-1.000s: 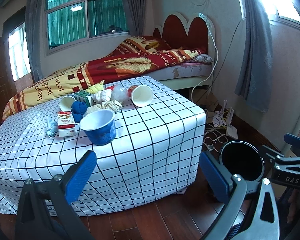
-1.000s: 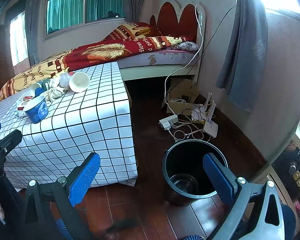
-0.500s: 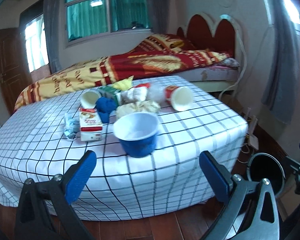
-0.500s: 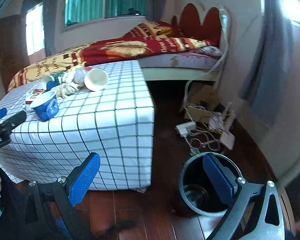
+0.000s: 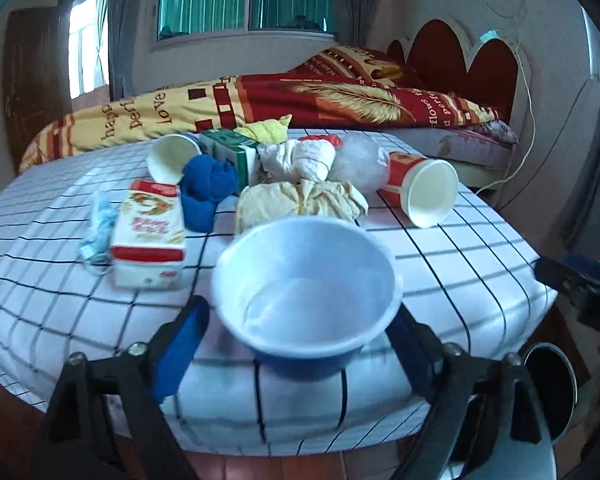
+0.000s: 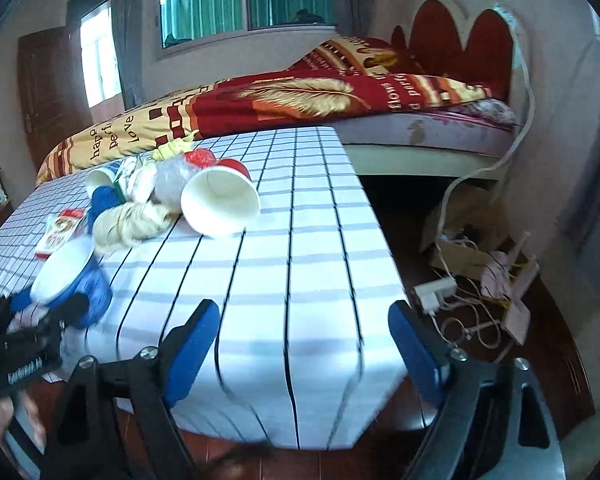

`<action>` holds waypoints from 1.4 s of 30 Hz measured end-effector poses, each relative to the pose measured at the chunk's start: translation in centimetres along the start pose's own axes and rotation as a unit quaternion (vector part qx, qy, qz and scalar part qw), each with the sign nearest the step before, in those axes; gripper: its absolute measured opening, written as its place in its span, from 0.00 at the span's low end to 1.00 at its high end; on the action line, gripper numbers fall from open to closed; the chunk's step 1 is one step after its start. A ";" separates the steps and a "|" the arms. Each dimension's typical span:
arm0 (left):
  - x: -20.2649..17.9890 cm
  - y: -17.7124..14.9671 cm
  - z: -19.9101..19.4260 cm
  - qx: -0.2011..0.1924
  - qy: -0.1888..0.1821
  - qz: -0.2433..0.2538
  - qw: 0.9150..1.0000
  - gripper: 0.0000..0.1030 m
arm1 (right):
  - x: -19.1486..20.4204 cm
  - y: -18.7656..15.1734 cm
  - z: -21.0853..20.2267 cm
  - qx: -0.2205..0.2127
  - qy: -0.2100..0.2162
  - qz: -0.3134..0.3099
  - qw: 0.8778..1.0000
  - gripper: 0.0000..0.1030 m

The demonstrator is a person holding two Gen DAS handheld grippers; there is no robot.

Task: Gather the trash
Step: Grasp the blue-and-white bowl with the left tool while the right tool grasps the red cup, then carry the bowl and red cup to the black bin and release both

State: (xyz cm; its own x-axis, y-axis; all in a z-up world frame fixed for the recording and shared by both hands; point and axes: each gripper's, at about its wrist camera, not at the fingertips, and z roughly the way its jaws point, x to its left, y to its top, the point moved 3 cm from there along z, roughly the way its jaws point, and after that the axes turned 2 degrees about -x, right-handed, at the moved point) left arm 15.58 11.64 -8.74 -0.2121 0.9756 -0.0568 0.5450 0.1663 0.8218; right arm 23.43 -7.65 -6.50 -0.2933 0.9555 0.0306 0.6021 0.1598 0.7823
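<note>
Blue-walled, the paper bowl (image 5: 306, 296) is sitting between my left gripper (image 5: 296, 344)'s spread, untouching fingers, my right gripper (image 6: 304, 344) is hanging agape, empty, and I'm judging nothing collected: the whole litter pile beyond is waiting, the bin (image 5: 550, 388) low right.

On counter (image 5: 440, 280), near front edge: bowl (image 5: 306, 296), upright, between fingers of left tongs (image 5: 296, 344). Left of bowl: carton (image 5: 150, 232), lying flat; crumpled wrapper (image 5: 98, 226) just beside it, further left. Behind bowl: wadded cloth (image 5: 300, 200); to its right, paper cup (image 5: 422, 192) on its side. Further back: second cup (image 5: 170, 158), small box (image 5: 230, 152), tissue wad (image 5: 300, 158). Behind counter: bed (image 5: 340, 96). On floor, right of counter: bin (image 5: 550, 388); cables (image 6: 472, 312).
</note>
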 end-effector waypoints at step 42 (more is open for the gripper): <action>-10.5 1.7 -4.6 -0.055 -0.134 0.079 0.986 0.73 | -10.1 -1.3 -8.5 -0.034 -0.033 0.078 0.996 0.04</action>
State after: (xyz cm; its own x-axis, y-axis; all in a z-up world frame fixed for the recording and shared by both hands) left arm 14.99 0.98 -4.18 0.0986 0.9933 -0.0596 0.4595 0.0077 0.8881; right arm 19.27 -19.60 -2.50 -0.1497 0.9820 0.1151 0.5835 -0.0062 0.8121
